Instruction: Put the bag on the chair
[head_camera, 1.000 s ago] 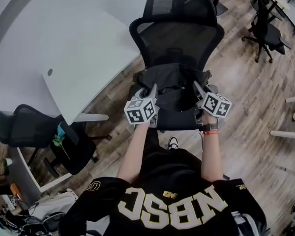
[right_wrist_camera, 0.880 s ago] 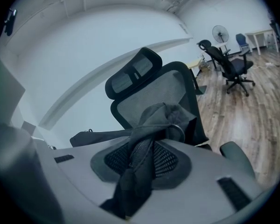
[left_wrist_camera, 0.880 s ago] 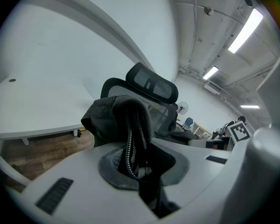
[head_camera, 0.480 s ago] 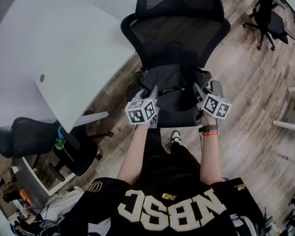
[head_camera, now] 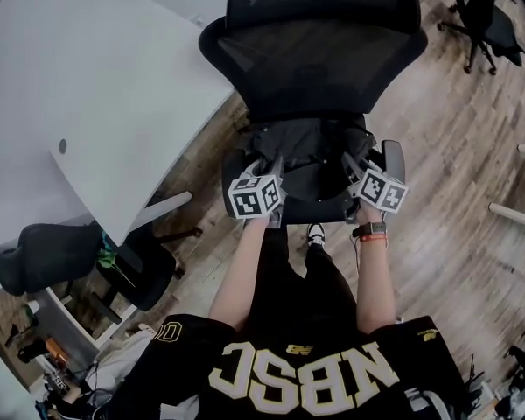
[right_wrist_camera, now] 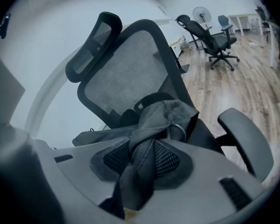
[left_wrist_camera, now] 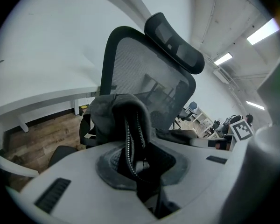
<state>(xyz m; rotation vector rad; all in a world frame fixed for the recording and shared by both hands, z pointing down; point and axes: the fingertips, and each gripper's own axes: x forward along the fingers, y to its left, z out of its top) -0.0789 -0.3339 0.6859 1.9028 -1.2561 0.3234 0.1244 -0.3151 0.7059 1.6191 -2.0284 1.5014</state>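
Note:
The black bag [head_camera: 306, 151] lies on the seat of the black mesh office chair [head_camera: 311, 59], up against its backrest. My left gripper [head_camera: 269, 160] is shut on the bag's left edge; in the left gripper view the zipper fold [left_wrist_camera: 128, 134] is pinched at my left gripper [left_wrist_camera: 137, 164]. My right gripper [head_camera: 350, 160] holds the bag's right side. In the right gripper view a bunch of grey fabric [right_wrist_camera: 163, 115] runs between the jaws of my right gripper [right_wrist_camera: 142, 160], which are opening while the pads still touch it.
A white desk [head_camera: 114, 86] stands left of the chair. A second black chair [head_camera: 44, 252] is at the lower left, more chairs [head_camera: 494, 24] at the far right. The chair's armrest [right_wrist_camera: 245, 139] juts out by my right gripper. Wooden floor [head_camera: 455, 173] surrounds the chair.
The chair has come closer and fills more of the head view. Both grippers stay on the bag at the seat, a little lower against the backrest.

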